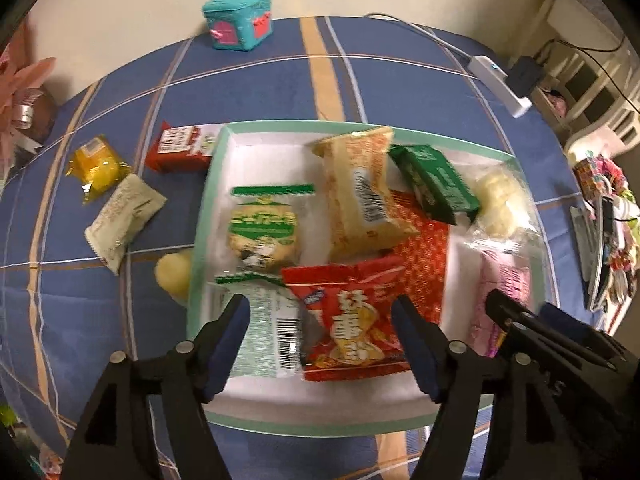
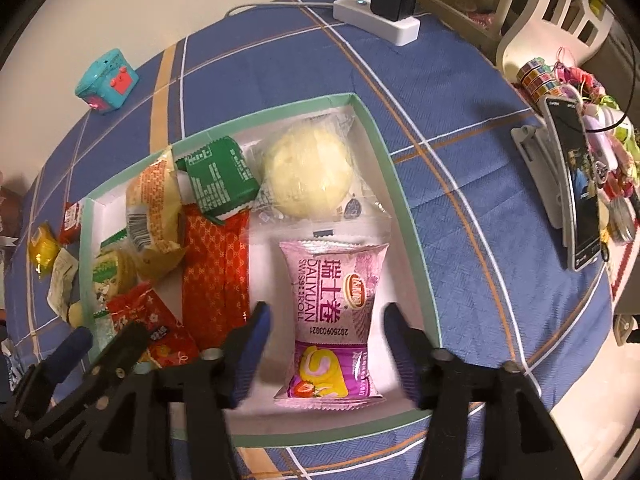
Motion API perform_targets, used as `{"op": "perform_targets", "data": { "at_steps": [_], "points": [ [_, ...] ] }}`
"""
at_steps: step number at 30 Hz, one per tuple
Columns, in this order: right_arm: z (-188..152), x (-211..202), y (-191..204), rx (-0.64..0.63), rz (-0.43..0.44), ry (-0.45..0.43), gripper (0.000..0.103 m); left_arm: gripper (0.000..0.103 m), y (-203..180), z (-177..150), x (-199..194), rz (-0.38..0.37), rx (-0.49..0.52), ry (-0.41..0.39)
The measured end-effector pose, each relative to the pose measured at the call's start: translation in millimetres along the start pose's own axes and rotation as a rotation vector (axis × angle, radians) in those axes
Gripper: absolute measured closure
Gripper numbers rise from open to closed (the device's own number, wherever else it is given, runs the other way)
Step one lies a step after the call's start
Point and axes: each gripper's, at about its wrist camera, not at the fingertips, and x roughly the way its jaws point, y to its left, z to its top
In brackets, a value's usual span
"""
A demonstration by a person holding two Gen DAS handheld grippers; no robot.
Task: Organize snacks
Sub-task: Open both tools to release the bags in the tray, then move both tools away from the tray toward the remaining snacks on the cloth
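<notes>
**Operator:** Left wrist view first: my left gripper (image 1: 320,344) hangs spread wide over the near half of the shallow white tray with a mint-green rim (image 1: 280,125), holding nothing. Between its blue-padded fingers (image 1: 228,344) lie the red crinkled snack packet with yellow characters (image 1: 352,320) and, toward 9 o'clock of it, the clear packet with green trim and a barcode (image 1: 268,328).

**Checker:** And the right one?

**Operator:** My right gripper (image 2: 326,354) is also parted and empty. The pink Swiss roll packet (image 2: 334,320) lies flat in the tray directly between its fingers, neither pad touching it as far as I can tell. At 12 o'clock of that packet sits the pale round bun in clear wrap (image 2: 308,172).

**Checker:** What else is in the tray?

**Operator:** A dark green foil packet (image 2: 218,176) rests at 9 o'clock of the bun, overlapping the orange-and-cream pastry bag (image 2: 154,208) and the red patterned flat packet (image 2: 214,272). A round cookie in green-printed wrap (image 1: 262,232) lies by the tray's left wall.

**Checker:** Anything outside?

**Operator:** On the blue plaid tablecloth (image 1: 400,88), at 9 o'clock of the tray: a red rectangular wafer packet (image 1: 180,148) touching the rim, a yellow wrapped sweet (image 1: 96,166), a cream sachet (image 1: 122,222) and a small pale round snack (image 1: 174,274) just beside the rim.
</notes>
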Motion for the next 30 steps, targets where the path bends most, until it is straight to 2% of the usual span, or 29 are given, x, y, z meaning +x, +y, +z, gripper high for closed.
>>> {"op": "perform_targets", "data": {
  "at_steps": [1,5,9,11,13,18,20,30],
  "points": [
    [0.4,-0.6,0.4,-0.002,-0.005,-0.003,0.028,0.020,2.5,0.4,-0.1,0.009,-0.007,-0.001],
    [1.8,-0.9,1.0,-0.001,-0.014,-0.011,0.014,0.020,10.0,1.1,-1.0,0.021,-0.029,-0.008],
    [1.4,-0.8,1.9,-0.002,-0.022,-0.018,0.006,0.019,15.7,1.2,1.6,0.032,-0.043,-0.006],
    [1.3,-0.4,1.9,0.002,-0.026,-0.020,0.001,0.014,17.4,0.9,3.7,0.039,-0.052,-0.006],
    [1.0,-0.9,-1.6,0.004,-0.027,-0.022,0.001,0.009,19.7,1.1,4.8,0.050,-0.060,-0.008],
    [2.9,-1.8,-4.3,-0.003,-0.025,-0.024,0.000,0.007,23.8,2.1,5.0,0.054,-0.068,-0.014],
    [2.8,-3.1,-2.8,-0.007,-0.034,-0.030,0.000,0.000,25.4,3.2,3.8,0.071,-0.064,-0.023],
    [1.1,-23.4,8.9,-0.029,-0.024,-0.096,0.000,0.000,41.6,5.9,-4.3,0.038,-0.108,-0.061]
  ]
}}
